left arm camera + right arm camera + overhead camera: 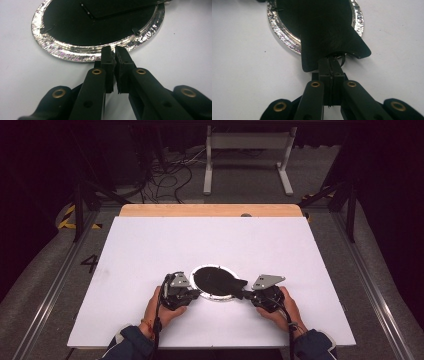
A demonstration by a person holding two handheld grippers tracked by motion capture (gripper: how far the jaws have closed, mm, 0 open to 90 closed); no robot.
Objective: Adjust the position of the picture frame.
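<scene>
Foil-rimmed plate (216,296) lay near the board's front edge; right gripper (331,65) pinched the thin, floppy black fish-shaped sheet (329,32) at its tail; left gripper (114,53) closed, empty, at the rim.

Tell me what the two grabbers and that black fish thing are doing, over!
Right gripper shut on black fish shape at its tail. Left gripper shut at silver plate rim, holding nothing visible. Nothing in the way.

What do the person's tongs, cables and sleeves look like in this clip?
Both tongs, left and right, are black, each topped by a grey three-cornered plate and trailing a black cable. Close up, the left tongs and right tongs have flat black pads and brass-coloured rivets. Dark blue sleeves with pale trim; a reddish wristband.
</scene>
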